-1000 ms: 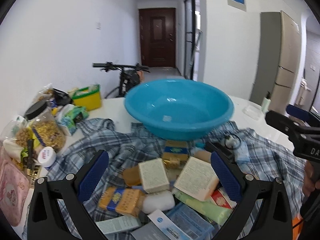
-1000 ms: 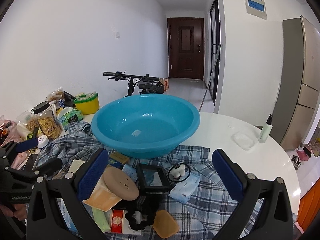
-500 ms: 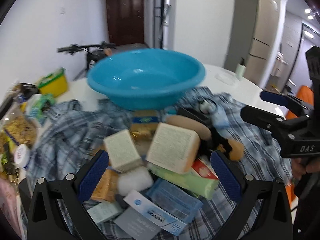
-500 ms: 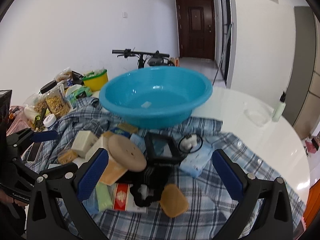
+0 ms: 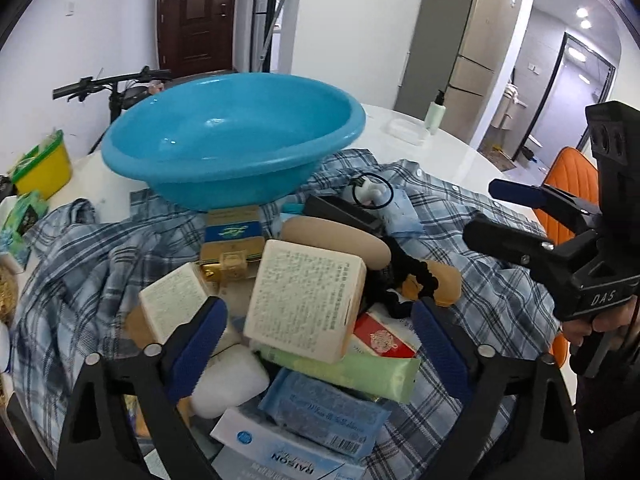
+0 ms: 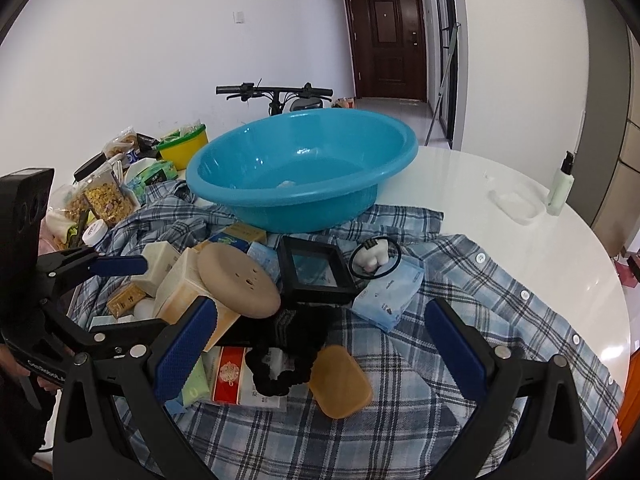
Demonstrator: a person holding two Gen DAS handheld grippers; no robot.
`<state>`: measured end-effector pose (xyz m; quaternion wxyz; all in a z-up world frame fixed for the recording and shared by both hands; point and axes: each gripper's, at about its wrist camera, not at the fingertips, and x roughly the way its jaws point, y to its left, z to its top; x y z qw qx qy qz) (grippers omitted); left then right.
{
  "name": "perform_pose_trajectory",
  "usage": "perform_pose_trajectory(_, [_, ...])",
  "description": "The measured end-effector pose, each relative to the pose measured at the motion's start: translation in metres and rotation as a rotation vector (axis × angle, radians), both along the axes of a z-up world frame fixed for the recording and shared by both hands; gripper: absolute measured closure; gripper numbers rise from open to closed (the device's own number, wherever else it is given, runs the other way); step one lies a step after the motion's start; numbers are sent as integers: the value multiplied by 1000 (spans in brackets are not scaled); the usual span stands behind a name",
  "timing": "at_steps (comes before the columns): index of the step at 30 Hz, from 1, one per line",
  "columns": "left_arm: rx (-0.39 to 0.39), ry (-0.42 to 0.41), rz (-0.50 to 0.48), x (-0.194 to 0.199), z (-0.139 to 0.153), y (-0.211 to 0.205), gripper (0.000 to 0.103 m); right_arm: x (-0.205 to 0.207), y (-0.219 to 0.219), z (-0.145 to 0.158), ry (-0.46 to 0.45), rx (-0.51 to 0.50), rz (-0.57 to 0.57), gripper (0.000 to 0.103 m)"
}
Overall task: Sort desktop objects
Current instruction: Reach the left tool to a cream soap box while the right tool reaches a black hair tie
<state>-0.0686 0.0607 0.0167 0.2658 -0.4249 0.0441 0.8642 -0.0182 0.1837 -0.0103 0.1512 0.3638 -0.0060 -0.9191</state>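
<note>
A: Count?
B: One blue basin (image 6: 304,176) on the white table (image 6: 500,208), nothing in it that I can make out but a small pale scrap on the bottom. One plaid shirt (image 6: 460,320) spread under the pile. Two cream boxes (image 5: 306,300), the bigger one on top.

A: Other containers?
B: One yellow tub (image 6: 188,148) far left, stuffed with packets. One jar (image 6: 106,196) of dried bits. One pump bottle (image 6: 560,188) at the far edge.

A: Grippers?
B: Left gripper (image 5: 316,340) is over the pile, jaws closing, the bigger cream box between them, pads not touching it. Right gripper (image 6: 320,344) wide open, holding nothing, above a black hair tie (image 6: 276,376) and a tan soap (image 6: 340,380).
</note>
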Motion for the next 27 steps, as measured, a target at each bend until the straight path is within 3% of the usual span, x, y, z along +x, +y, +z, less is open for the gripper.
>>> perform_pose_trajectory(5, [0,-17,-5,-11,-8,4,9,-1,1,-4,-8,-2,2,0])
perform_pose_trajectory(12, [47,-47,-103,-24,-16,9,9,-3,9,-7,-17,-17,-18,0])
perform_pose_trajectory(16, [26,-63,-122,-29,-24,17,10,-6,12,-11,-31,-17,-27,0])
perform_pose_trajectory(21, [25,-78,-109,-33,-28,20,21,-6,14,-14,-35,-19,-30,0])
perform_pose_trajectory(25, [36,-86,-96,-33,-29,15,39,-7,15,-16,-43,-22,-37,0])
perform_pose_trajectory(27, [33,-88,-101,-30,-29,14,40,-8,16,-17,-46,-26,-39,0])
